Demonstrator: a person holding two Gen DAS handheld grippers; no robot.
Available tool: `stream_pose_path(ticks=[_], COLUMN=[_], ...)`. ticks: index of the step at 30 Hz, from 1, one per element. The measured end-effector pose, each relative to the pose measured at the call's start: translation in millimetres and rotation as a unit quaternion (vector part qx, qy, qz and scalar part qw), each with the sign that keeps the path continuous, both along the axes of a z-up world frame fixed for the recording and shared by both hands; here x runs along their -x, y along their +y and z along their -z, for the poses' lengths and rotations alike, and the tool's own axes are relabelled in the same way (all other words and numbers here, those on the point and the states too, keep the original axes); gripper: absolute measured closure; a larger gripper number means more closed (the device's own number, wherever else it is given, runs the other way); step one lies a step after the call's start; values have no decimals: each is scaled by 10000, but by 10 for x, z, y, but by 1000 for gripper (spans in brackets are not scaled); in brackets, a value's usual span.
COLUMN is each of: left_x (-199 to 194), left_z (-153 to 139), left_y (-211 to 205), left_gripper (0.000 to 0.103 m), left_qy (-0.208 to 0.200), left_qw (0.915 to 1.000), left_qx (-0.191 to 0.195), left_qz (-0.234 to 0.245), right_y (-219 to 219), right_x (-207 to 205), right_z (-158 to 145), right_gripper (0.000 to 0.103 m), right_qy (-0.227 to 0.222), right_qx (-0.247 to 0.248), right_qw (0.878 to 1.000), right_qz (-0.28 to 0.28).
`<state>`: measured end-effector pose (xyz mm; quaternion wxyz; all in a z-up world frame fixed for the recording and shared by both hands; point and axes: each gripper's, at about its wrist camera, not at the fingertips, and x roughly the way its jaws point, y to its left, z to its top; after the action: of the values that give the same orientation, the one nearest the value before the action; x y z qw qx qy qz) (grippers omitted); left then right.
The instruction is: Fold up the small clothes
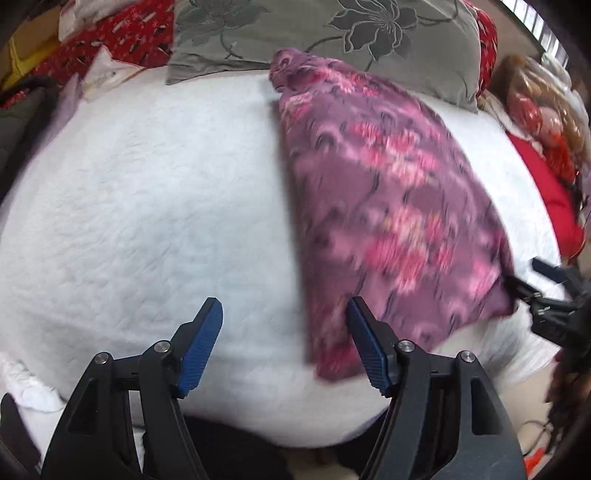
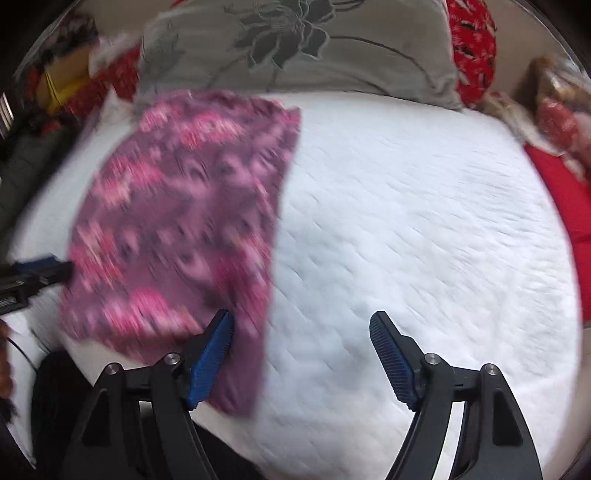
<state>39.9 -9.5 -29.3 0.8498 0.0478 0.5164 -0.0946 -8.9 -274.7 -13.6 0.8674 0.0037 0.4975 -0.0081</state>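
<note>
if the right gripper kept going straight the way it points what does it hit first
Most likely the bare white quilt: the open right gripper aims at it, just right of the purple floral cloth's edge. Depth is unclear.

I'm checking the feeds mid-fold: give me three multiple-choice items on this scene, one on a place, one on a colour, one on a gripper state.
1. Where does the floral cloth lie?
A. On the white bedspread
B. On the grey pillow
C. On the floor

2. What colour is the cloth's ground?
A. Green
B. Purple, with pink flowers
C. Plain white

3. How does the left gripper stand?
A. Shut on the cloth
B. Shut on nothing
C. Open, nothing pressed between the pads

Answers:
1 A: both wrist views show the cloth spread flat on the white bedspread, below the grey pillow.
2 B: the fabric is purple with pink blooms.
3 C: its blue pads stand wide apart, with only the cloth's edge lying beneath them. The right gripper is likewise open.
</note>
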Motion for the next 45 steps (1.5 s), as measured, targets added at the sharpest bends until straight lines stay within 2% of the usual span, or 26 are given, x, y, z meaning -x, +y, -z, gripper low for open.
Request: stream_pose_path(ticks=[2,4,6,8,10,13,18,31,45], left_x=[126,230,329,401,475,565,641,855,979], left_z=[-7,-11,-28,-30,-32,-39,-93,-286,-337], left_y=[50,78,87,82,69,34,-27,-257,-368], left_gripper=[34,34,33,30,30,30,30,30,30], left_qy=[-69,-200,-380,-503,-621,-778,-897,-1190,-1119], left_qw=[9999,9996,9986,9974,9959,9939,9932,9908,9926], left_qx=[-41,-116,-308,-474,-613,-747,-708,-643,-399], left_qz=[-75,-130,-190,-226,-242,-240,-210,-40,263], right_y=[24,76,127,228,316,382,382,318,257], right_x=[152,342,543,721,807,914,890,976,1017], right_z=[-46,-157,-234,-315,-373,-452,-544,-611,-629], right_gripper=[16,16,6,2,2,1,0,0,0], right_qy=[12,-176,-330,-556,-779,-1039,-1156,-1376,-1396], right_qx=[198,202,224,428,702,820,557,476,320], right_qw=[9998,9996,9992,9975,9944,9911,9916,9893,9895], right_qz=[66,34,-23,-52,-114,-162,-162,41,164])
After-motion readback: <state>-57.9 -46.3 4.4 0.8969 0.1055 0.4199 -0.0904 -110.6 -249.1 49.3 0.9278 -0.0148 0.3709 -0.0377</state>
